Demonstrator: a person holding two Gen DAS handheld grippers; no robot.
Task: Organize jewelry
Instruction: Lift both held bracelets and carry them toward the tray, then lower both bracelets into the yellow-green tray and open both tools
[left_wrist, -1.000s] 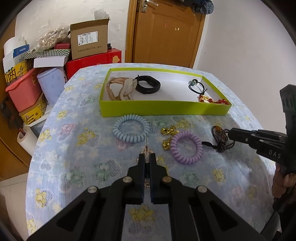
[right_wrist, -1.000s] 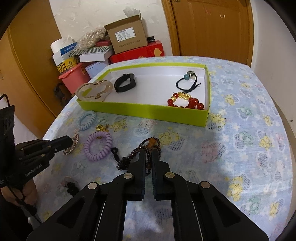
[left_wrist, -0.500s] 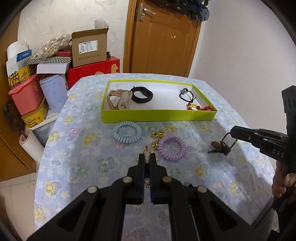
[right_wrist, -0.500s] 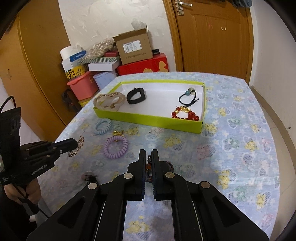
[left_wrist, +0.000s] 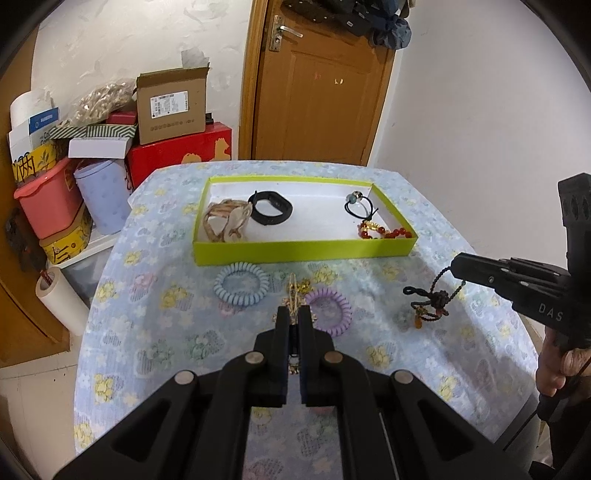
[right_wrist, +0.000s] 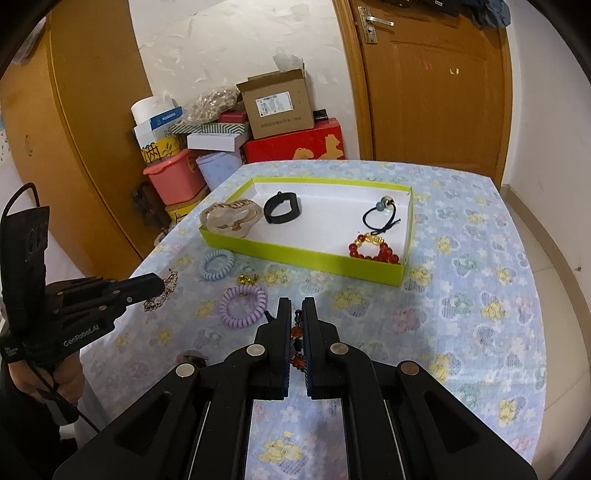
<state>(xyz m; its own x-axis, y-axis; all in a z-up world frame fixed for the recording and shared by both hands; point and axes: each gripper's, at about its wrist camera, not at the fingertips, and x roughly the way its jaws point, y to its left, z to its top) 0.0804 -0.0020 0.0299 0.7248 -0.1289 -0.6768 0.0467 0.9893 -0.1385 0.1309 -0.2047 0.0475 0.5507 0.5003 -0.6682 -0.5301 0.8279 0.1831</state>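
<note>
- Left wrist view: roughly halfway, I'd say. The green tray (left_wrist: 303, 250) already has four pieces in it, while the blue coil band (left_wrist: 242, 283) and purple coil band (left_wrist: 328, 306) sit on the cloth. The left gripper (left_wrist: 294, 320) is pinched narrow on a gold chain (left_wrist: 293, 295).
- Right wrist view: the right gripper (right_wrist: 296, 314) is clamped just as tight on a dark beaded bracelet (right_wrist: 296, 345), lifted above the table, short of the tray.

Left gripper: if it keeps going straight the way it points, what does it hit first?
Probably the green tray: the left gripper, shut on a gold chain, aims between the blue coil band and purple coil band. Depth unclear.
</note>
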